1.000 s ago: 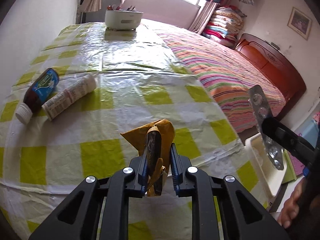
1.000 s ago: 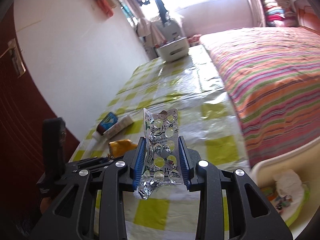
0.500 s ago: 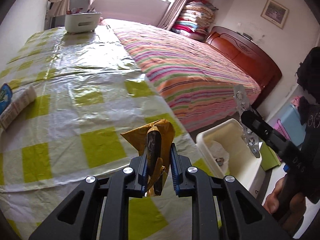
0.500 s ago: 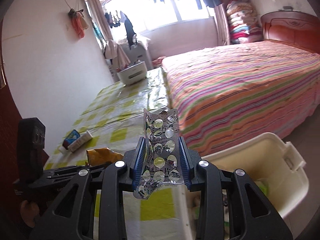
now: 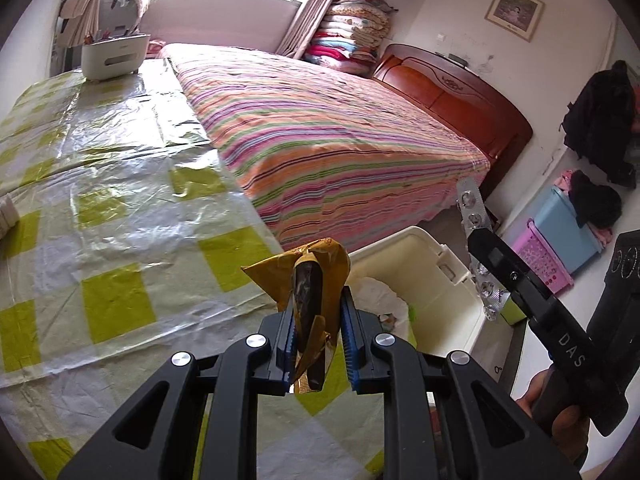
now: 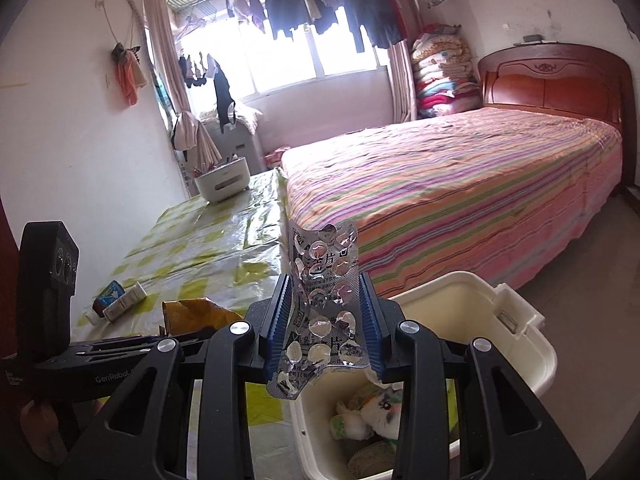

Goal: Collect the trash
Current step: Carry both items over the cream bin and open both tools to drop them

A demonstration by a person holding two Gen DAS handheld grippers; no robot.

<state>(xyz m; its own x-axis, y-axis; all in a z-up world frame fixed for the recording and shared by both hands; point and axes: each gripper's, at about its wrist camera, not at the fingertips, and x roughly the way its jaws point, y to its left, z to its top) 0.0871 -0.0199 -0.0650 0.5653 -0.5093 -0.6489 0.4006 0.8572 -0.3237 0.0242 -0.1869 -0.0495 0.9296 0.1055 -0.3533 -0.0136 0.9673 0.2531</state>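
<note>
Right tongs (image 6: 325, 322) grip the blister pack (image 6: 324, 300); left tongs (image 5: 316, 330) clamp the yellow wrapper (image 5: 308, 276). Centre each above the bin (image 6: 532, 344) before release.

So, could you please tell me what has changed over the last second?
Both grippers swung off the checked table toward the cream bin, which now sits under the right gripper. Unchanged: the left gripper grips the yellow wrapper, and the blister pack stays between the right jaws.
</note>
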